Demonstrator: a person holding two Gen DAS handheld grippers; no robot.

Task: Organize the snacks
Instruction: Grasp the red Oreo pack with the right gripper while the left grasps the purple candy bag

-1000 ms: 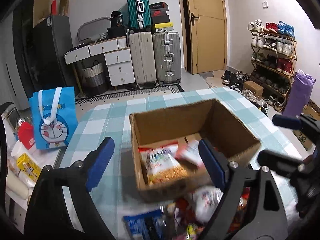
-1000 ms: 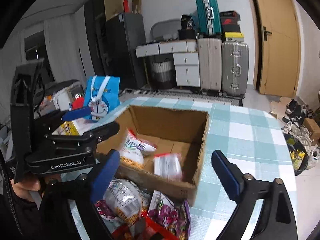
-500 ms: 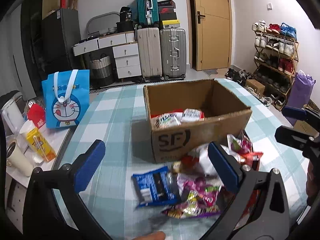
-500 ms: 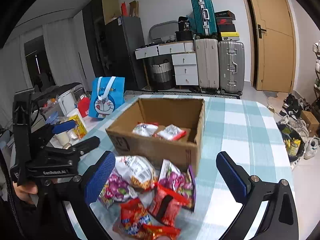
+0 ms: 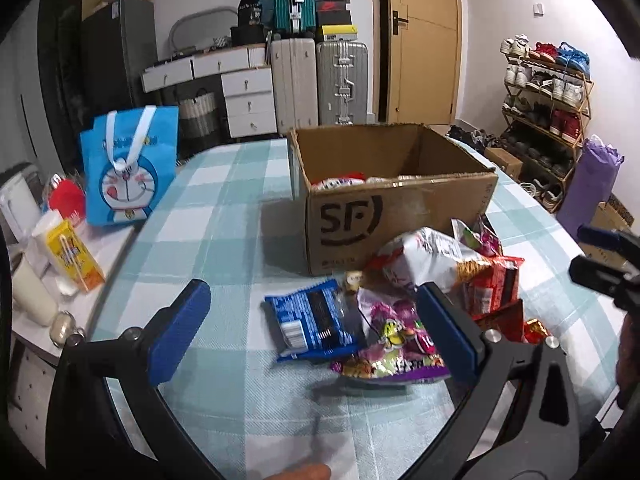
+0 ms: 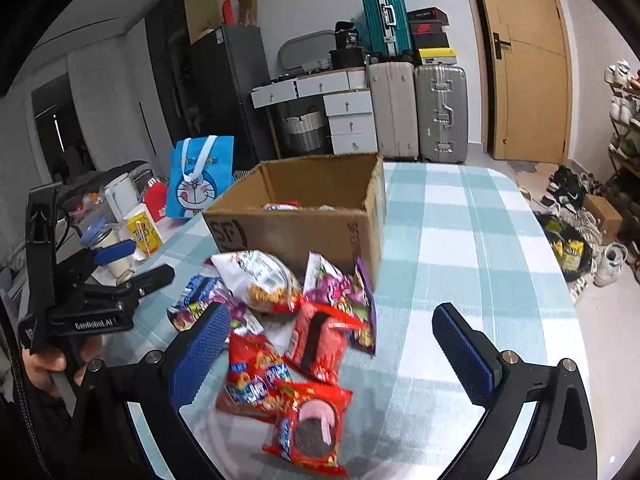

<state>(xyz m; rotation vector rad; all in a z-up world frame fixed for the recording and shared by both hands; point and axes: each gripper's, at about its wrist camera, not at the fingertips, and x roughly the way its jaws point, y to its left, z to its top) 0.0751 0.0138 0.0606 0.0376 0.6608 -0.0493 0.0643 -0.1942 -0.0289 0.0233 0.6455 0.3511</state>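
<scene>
A brown cardboard box (image 5: 396,216) marked SF stands on the checked table (image 5: 216,224), with a few snack packs inside. In front of it lies a pile of snacks: a blue pack (image 5: 310,322), a purple candy bag (image 5: 394,344), a white chips bag (image 5: 430,258) and red packs (image 6: 318,338). My left gripper (image 5: 316,330) is open and empty, low over the blue pack. My right gripper (image 6: 332,356) is open and empty, above the red packs (image 6: 310,428). The box also shows in the right wrist view (image 6: 304,216).
A blue Doraemon bag (image 5: 128,166) stands at the table's left edge. A yellow carton (image 5: 74,256), cups and a kettle sit on a side counter to the left. Suitcases (image 5: 320,80), drawers, a door and a shoe rack (image 5: 548,120) are behind.
Both grippers have pulled back from over the box toward the near side of the table and dropped lower. The snack pile in front of the box has come into view.
</scene>
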